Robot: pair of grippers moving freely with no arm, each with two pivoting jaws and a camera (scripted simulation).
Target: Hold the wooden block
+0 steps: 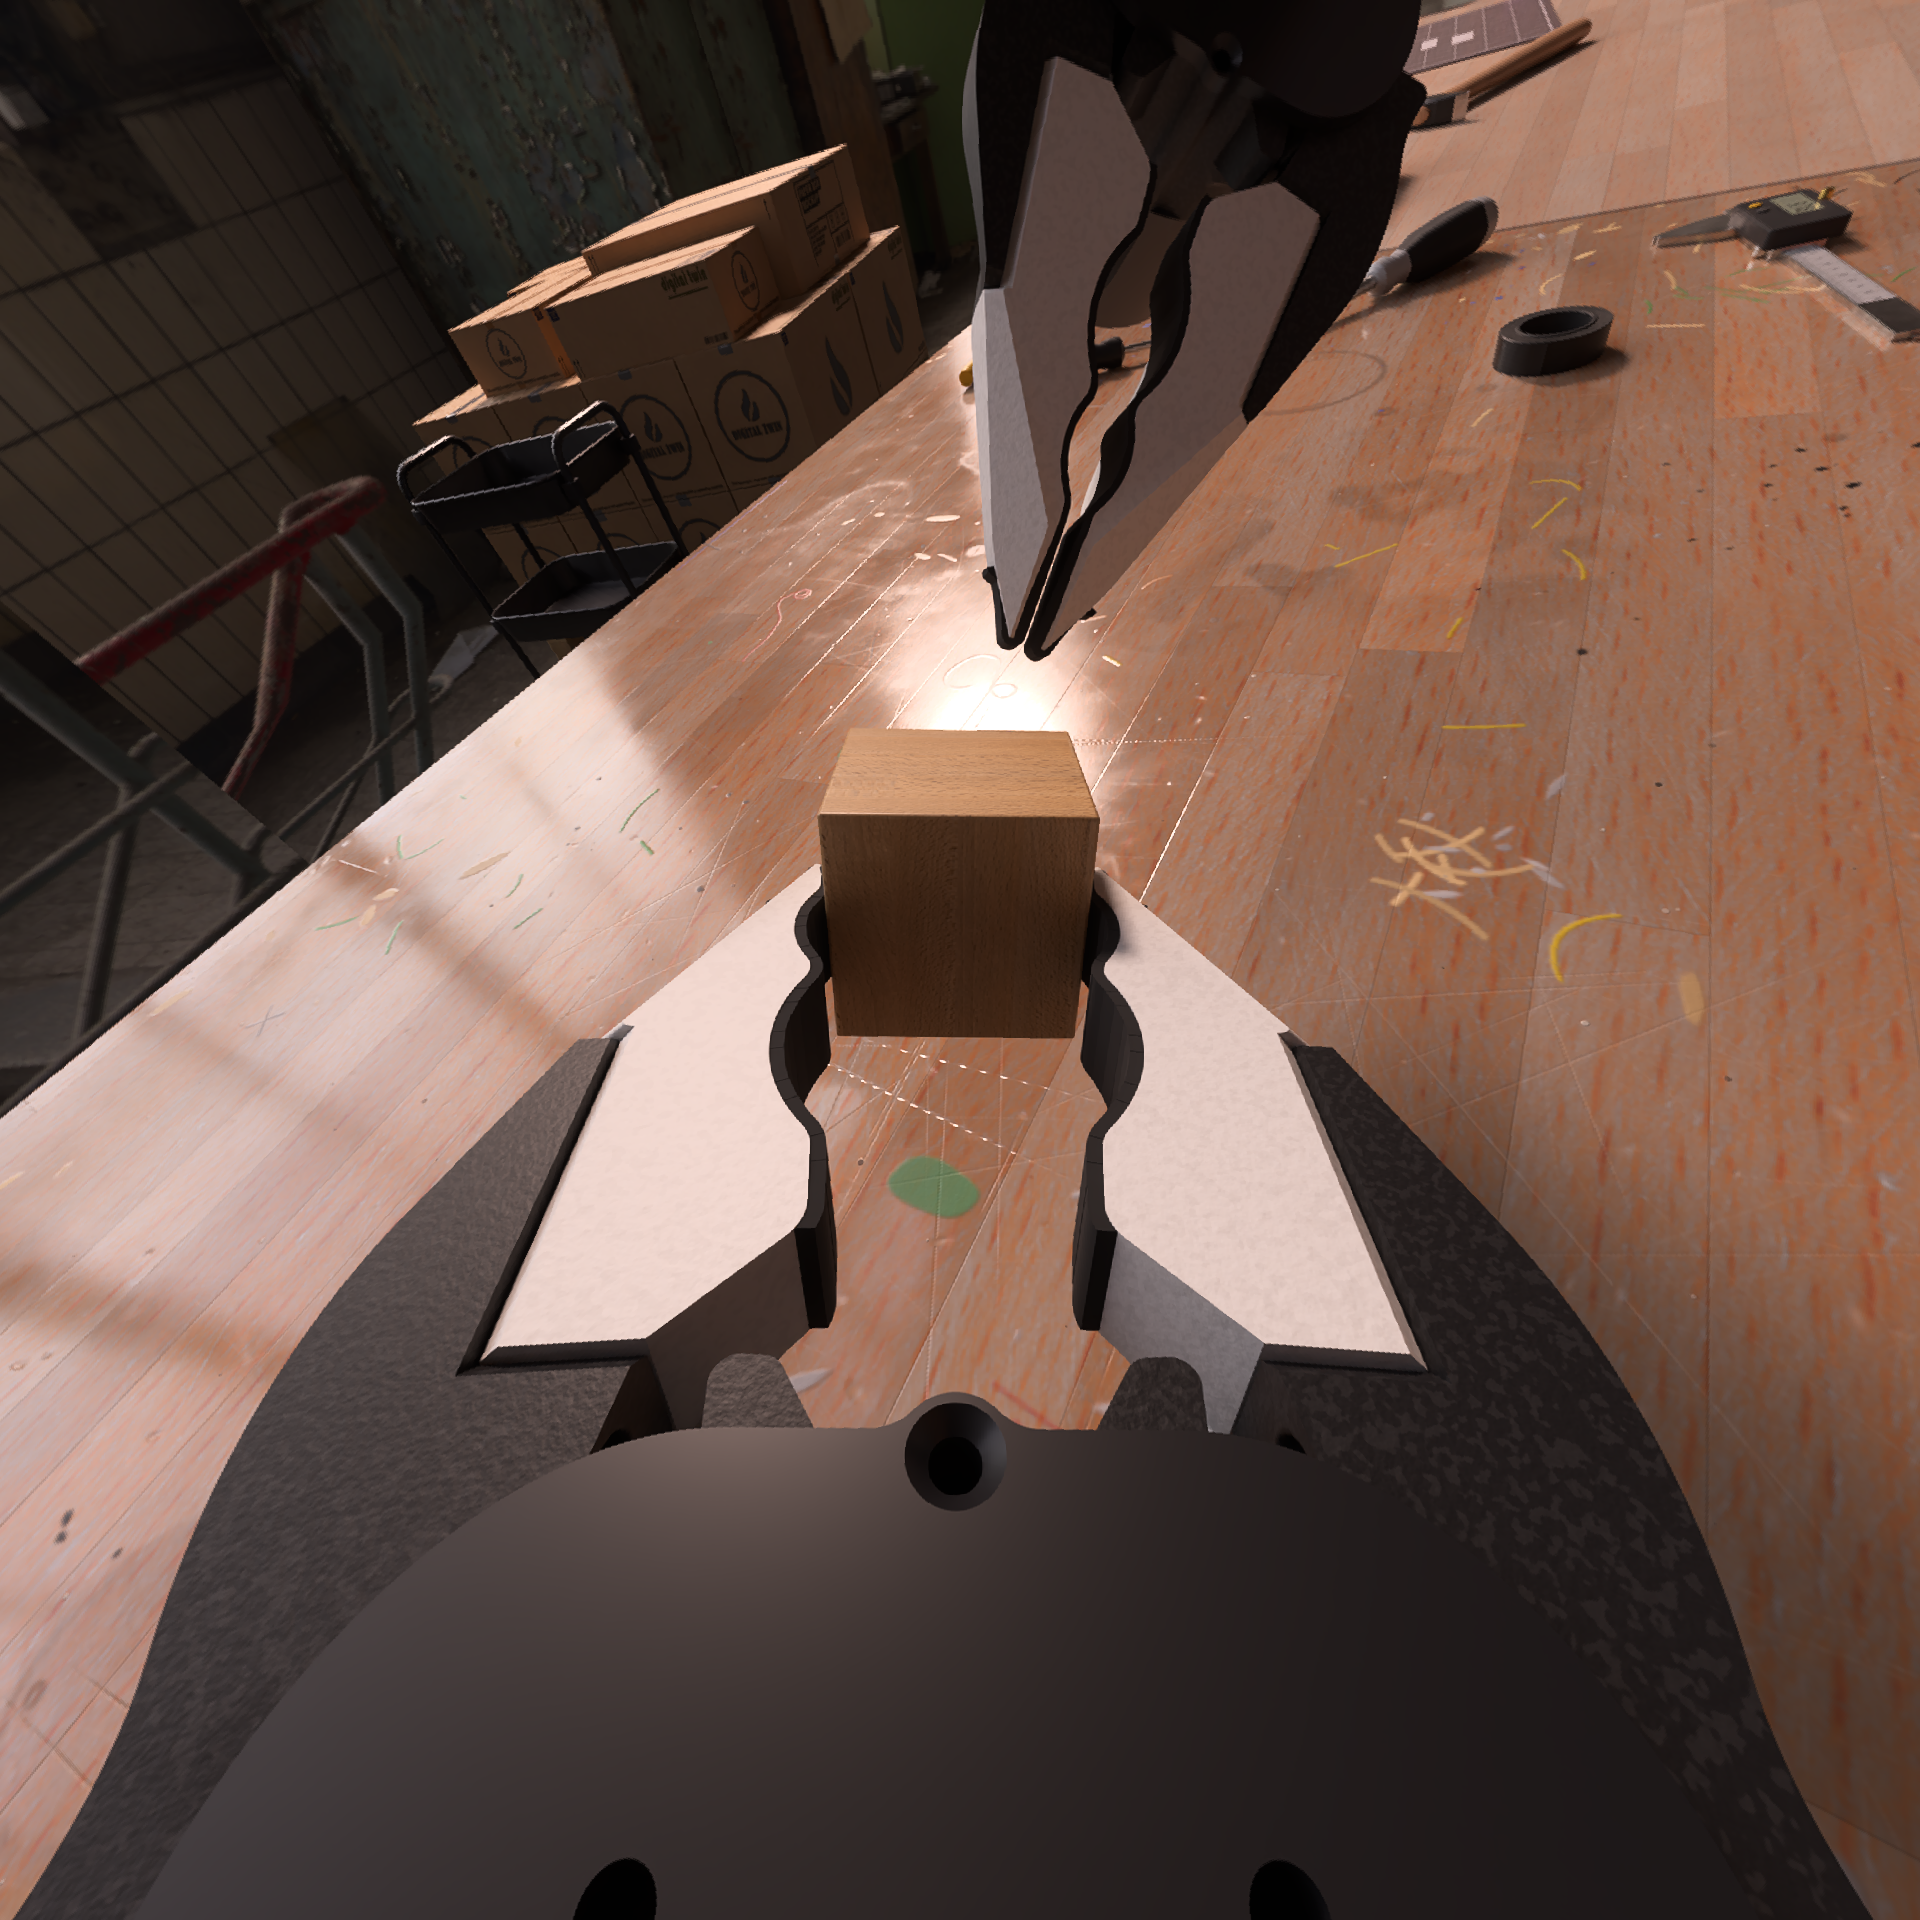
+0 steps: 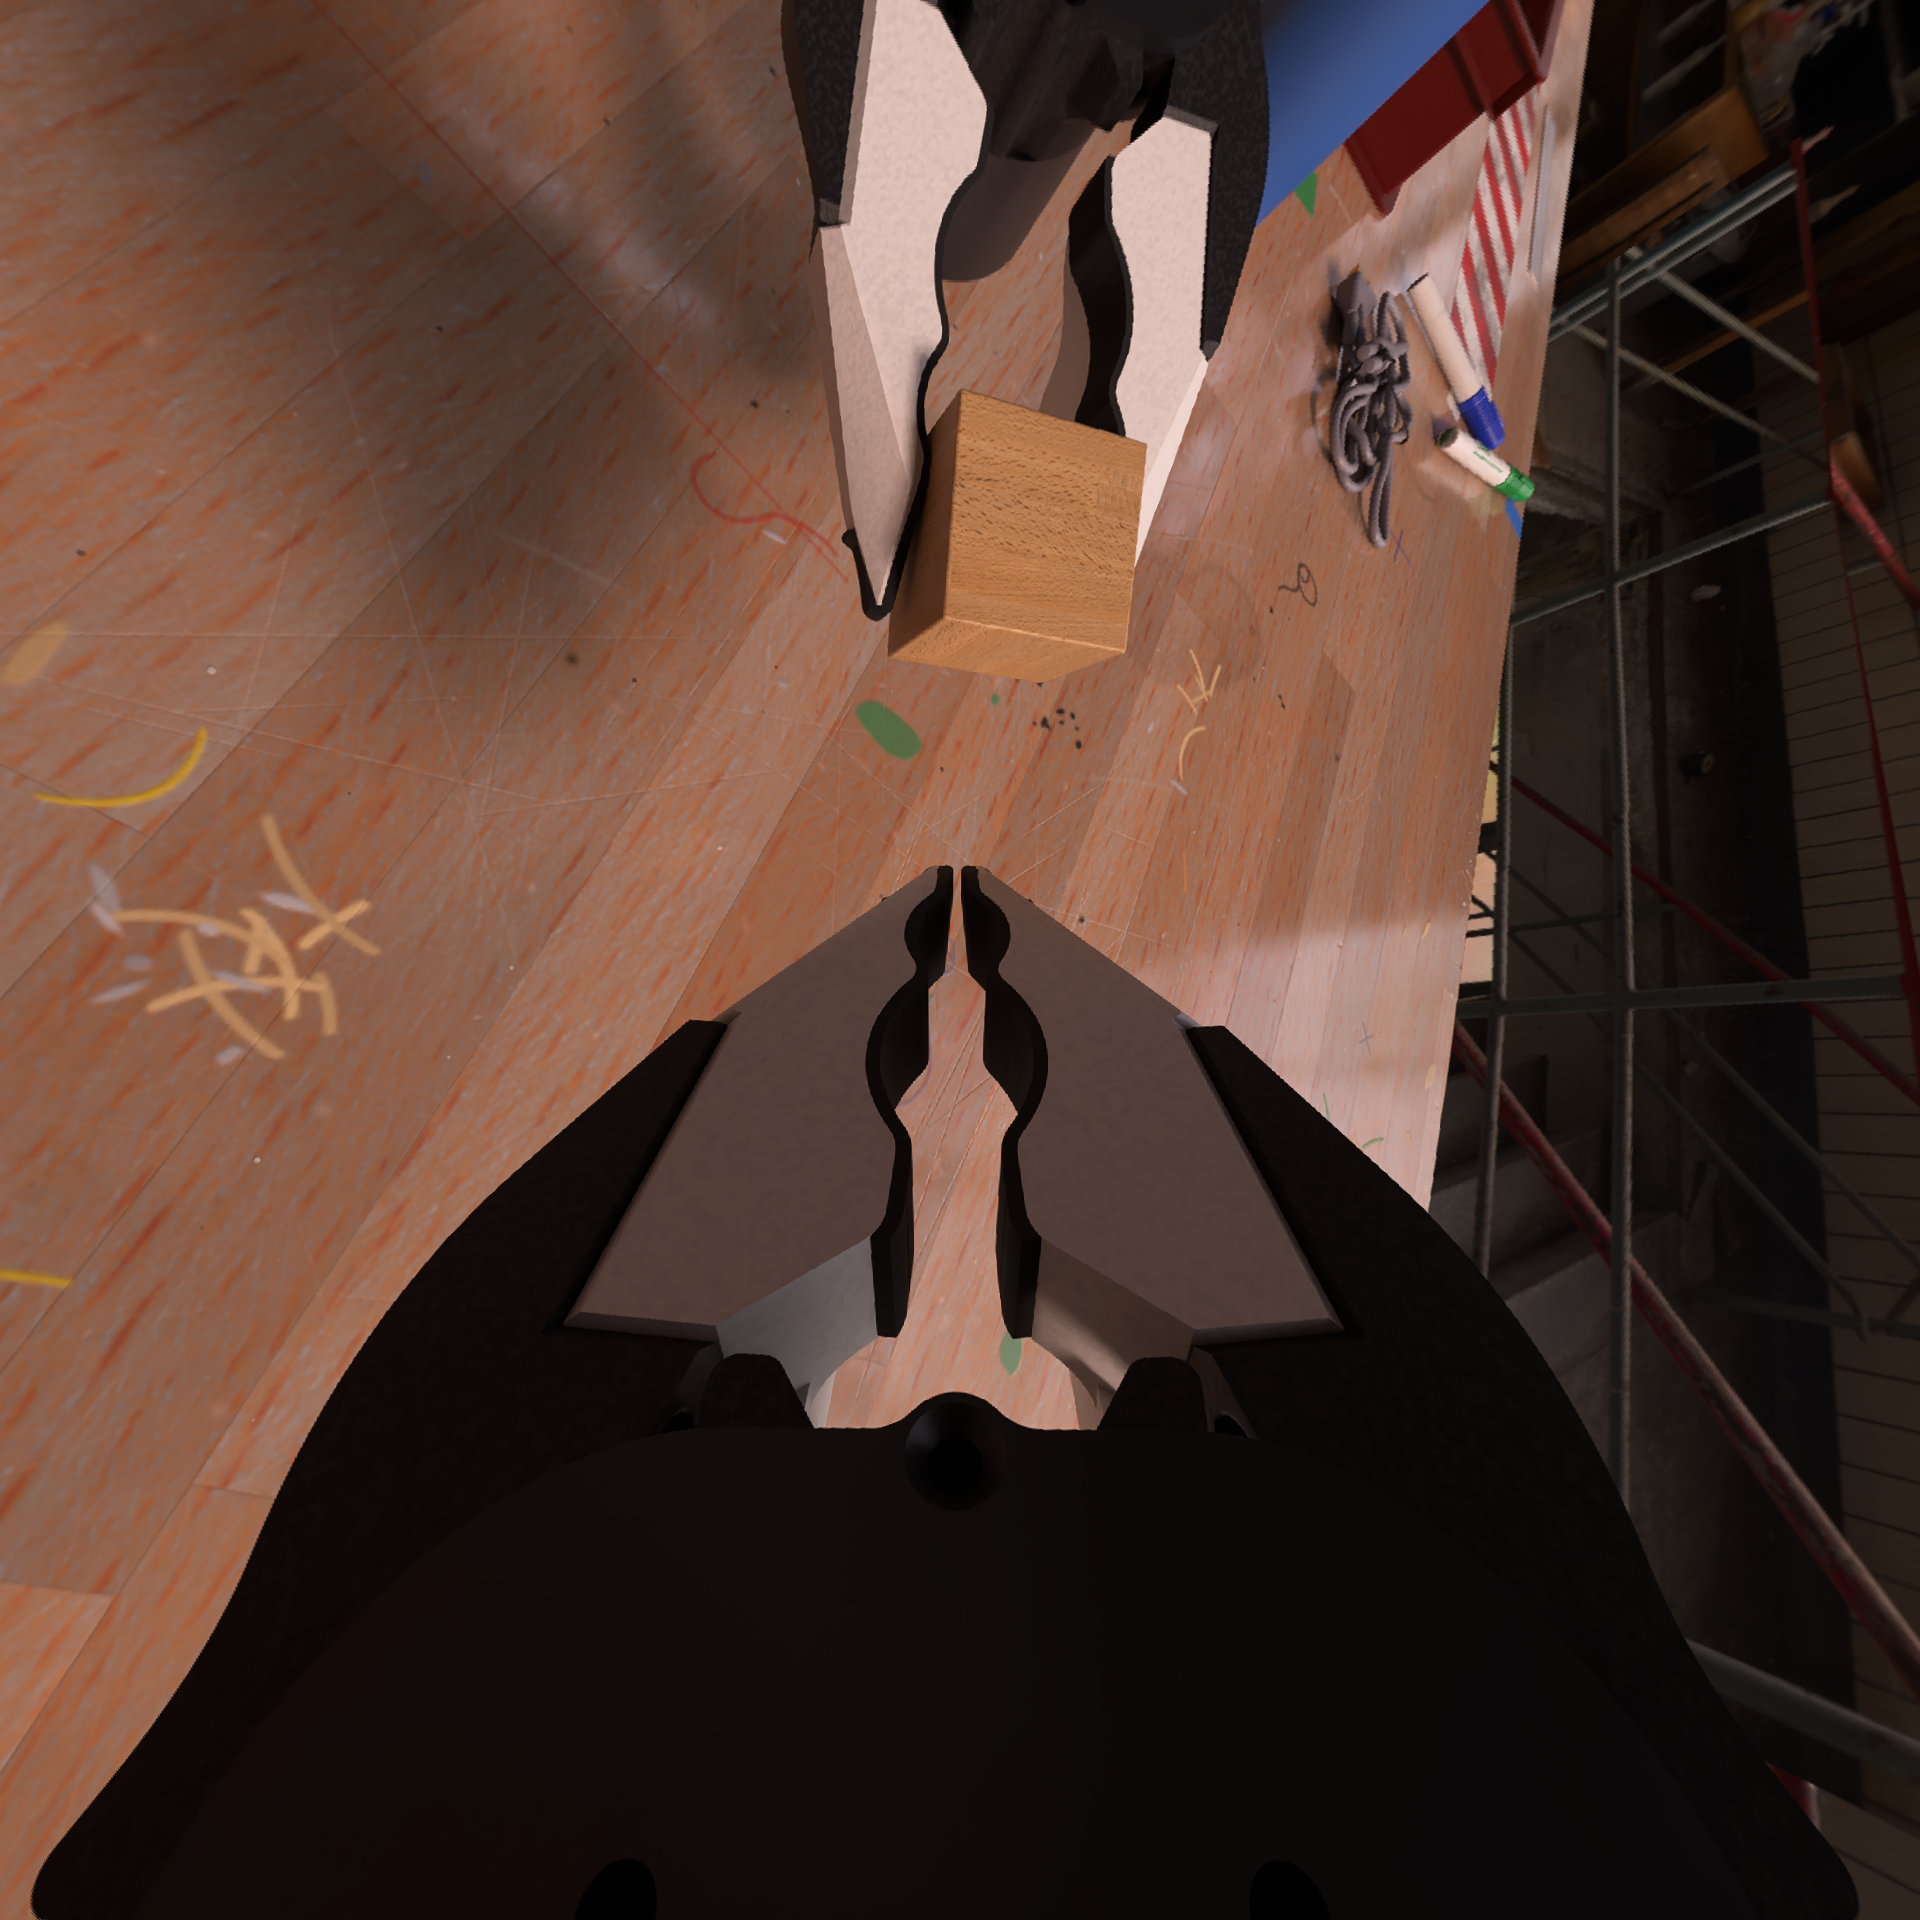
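My left gripper (image 1: pixel 958 940) is clamped on the block (image 1: pixel 958 914), which looks lifted clear of the bench (image 1: pixel 1558 935). My right gripper (image 2: pixel 956 878) hangs nearby, pinched closed on nothing. Grasp made; I judge only steady holding remains.

Light-brown wooden block (image 1: pixel 958 883), cube, upright, between tool fingertips (image 1: pixel 821 940)
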